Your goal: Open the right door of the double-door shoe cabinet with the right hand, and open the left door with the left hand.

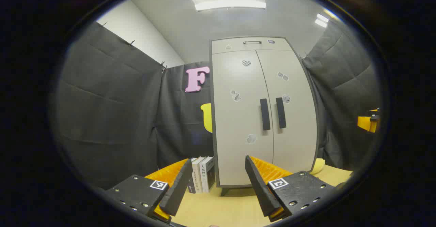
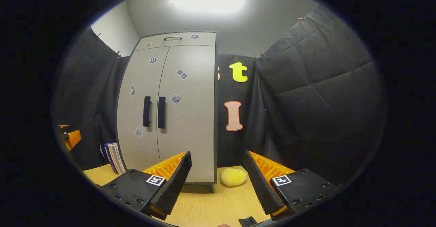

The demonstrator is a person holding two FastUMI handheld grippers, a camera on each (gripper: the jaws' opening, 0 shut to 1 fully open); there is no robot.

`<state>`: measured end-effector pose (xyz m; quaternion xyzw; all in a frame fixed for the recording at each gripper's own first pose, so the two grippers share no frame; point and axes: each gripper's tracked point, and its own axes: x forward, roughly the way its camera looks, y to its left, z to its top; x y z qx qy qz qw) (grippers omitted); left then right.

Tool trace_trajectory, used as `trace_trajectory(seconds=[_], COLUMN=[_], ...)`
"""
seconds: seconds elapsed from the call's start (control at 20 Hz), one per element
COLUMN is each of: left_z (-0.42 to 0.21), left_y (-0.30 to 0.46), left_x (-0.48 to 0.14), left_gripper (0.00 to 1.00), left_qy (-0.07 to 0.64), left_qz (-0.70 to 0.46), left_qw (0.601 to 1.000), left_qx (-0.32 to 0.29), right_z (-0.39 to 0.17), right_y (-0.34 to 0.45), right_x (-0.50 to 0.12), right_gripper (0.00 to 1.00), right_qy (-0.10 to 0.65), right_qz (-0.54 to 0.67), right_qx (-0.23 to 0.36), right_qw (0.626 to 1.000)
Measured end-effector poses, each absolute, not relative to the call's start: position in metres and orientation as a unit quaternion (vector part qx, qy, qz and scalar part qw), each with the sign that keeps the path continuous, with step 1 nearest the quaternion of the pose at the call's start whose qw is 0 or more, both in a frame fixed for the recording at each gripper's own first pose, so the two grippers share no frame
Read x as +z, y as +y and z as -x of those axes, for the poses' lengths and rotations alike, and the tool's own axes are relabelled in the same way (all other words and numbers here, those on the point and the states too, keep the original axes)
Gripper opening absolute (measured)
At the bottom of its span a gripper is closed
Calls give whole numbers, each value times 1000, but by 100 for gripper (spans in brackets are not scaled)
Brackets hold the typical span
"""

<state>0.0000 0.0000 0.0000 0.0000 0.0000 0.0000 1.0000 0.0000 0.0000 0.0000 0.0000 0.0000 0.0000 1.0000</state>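
Ahead of my spread, empty right gripper (image 2: 218,172) and left gripper (image 1: 218,176), the pale grey double-door shoe cabinet (image 2: 170,111) stands shut; next I must reach its right black handle (image 2: 161,112).

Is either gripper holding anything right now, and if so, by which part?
Nothing is held. The left gripper and right gripper are both open, short of the shoe cabinet; its handles are untouched.

Left gripper (image 1: 216,181): two wedge-shaped fingers with ribbed inner faces, each bolted to a flat black block. Silver screws dot those blocks, and a small square black-and-white marker sits on top of each. Right gripper (image 2: 218,179), same build: ribbed wedges, black screwed blocks, square markers just behind the fingers.
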Motion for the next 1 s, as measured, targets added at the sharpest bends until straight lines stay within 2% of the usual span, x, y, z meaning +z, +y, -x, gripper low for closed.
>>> trace_trajectory(seconds=[1.0], left_z=[6], left_y=[7], left_x=[1], left_gripper=[91], left_qy=[10], left_qz=[-7], left_qw=[1000], left_qx=[26], right_z=[-7], right_y=[17], right_x=[-1], right_gripper=[98], right_qy=[2], right_qz=[-6], right_qx=[21], right_qw=[1000])
